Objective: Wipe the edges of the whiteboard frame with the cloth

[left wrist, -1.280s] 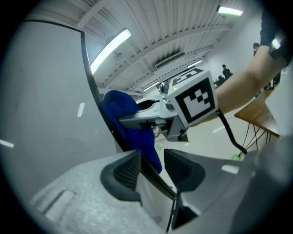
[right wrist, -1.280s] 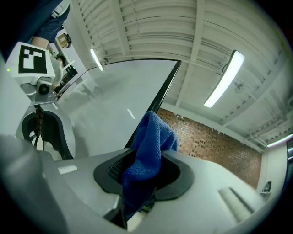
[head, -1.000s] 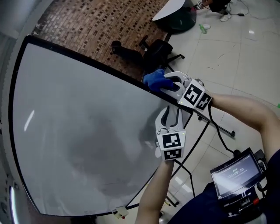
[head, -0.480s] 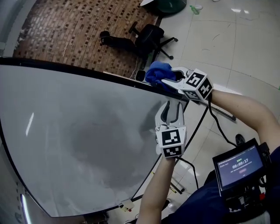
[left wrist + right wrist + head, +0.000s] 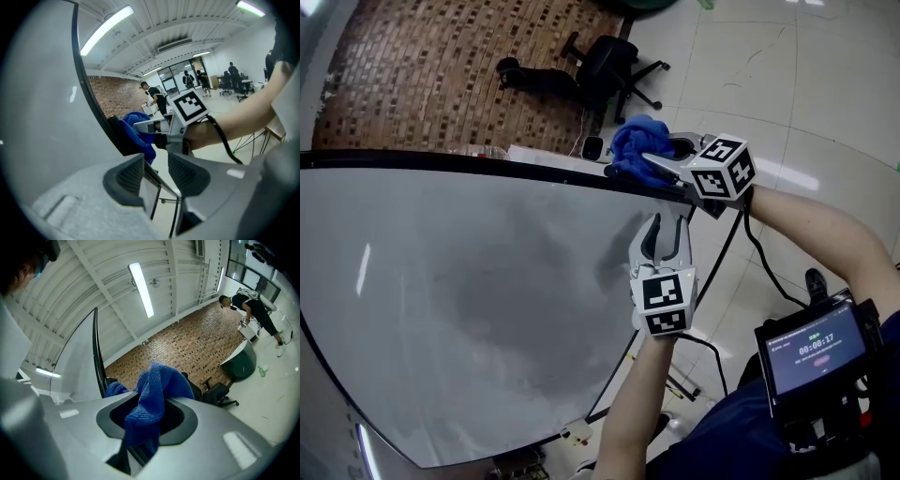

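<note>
- As the head view looks steeply down, the whiteboard [image 5: 469,300] fills the left and centre with a pale grey face. The black whiteboard frame [image 5: 441,158] has its top edge running left to right. Its right edge runs from the far right corner back toward the near side.
- Head view: the right gripper [image 5: 661,169] is at that far right corner, its jaws pinching a bunched blue cloth [image 5: 636,141]. The cloth rests on the frame's top edge and bulges toward the far side.
- Head view: the left gripper [image 5: 663,230] is just on the near side of the right one and points toward the far side. Its jaws sit astride the frame's right edge.
- Head view: a black office chair [image 5: 614,61] stands on the floor beyond the board, and a screen device [image 5: 811,349] is at near right.
- Left gripper view: the left gripper [image 5: 155,163] has its jaws drawn nearly together on the board's thin edge, with the left pad [image 5: 131,176] against the board face. The whiteboard frame [image 5: 82,79] rises from there as a black bar. Ahead, the right gripper [image 5: 150,127] presses the cloth [image 5: 140,140] against that bar.
- Right gripper view: the right gripper [image 5: 152,420] is clamped on the cloth [image 5: 157,385]. The cloth's long axis stands upright, with a crest above the jaws and a tail hanging below. The whiteboard frame [image 5: 97,348] rises just left of it, and a small lobe of cloth touches the frame's foot. The office chair [image 5: 220,392] is at right, and a person [image 5: 255,310] is at far right.
</note>
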`<state>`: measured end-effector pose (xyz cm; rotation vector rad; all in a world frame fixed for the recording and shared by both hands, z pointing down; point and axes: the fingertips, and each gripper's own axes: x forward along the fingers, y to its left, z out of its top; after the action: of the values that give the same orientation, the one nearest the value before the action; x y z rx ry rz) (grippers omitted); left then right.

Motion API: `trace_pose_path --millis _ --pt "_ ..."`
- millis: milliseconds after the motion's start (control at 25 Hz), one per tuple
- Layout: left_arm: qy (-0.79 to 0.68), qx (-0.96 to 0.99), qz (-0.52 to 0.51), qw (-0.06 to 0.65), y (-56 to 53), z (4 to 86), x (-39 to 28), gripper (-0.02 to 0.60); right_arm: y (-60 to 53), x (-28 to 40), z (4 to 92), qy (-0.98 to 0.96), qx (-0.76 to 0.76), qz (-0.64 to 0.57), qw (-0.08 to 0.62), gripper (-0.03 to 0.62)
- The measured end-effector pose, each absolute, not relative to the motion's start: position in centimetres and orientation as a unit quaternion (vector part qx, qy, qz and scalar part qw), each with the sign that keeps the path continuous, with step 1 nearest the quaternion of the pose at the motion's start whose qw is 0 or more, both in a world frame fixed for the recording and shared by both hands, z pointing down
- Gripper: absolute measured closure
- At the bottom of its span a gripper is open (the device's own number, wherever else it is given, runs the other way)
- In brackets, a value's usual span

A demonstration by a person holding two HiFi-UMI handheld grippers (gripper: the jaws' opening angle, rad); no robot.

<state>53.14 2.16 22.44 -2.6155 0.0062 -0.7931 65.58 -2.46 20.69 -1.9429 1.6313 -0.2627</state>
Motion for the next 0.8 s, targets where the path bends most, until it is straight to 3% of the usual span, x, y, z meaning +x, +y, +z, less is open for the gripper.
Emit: trace_pose_path --millis 320,640,800 --pt "-0.002 -0.934 -0.298 0.198 2.5 24.9 53.3 0.423 -3.7 63.9 26.4 0.629 -0.72 -0.137 0.257 0.48" --pt "0.001 -0.93 -0.315 0.189 2.0 25.2 52.9 0.425 -3.8 64.9 26.8 0.619 -0.735 -0.148 0.232 0.48" --pt "0.005 -0.931 -0.313 0.188 1.8 24.4 52.6 0.426 -0.6 69.4 24.0 0.556 -0.77 -0.127 0.285 0.485"
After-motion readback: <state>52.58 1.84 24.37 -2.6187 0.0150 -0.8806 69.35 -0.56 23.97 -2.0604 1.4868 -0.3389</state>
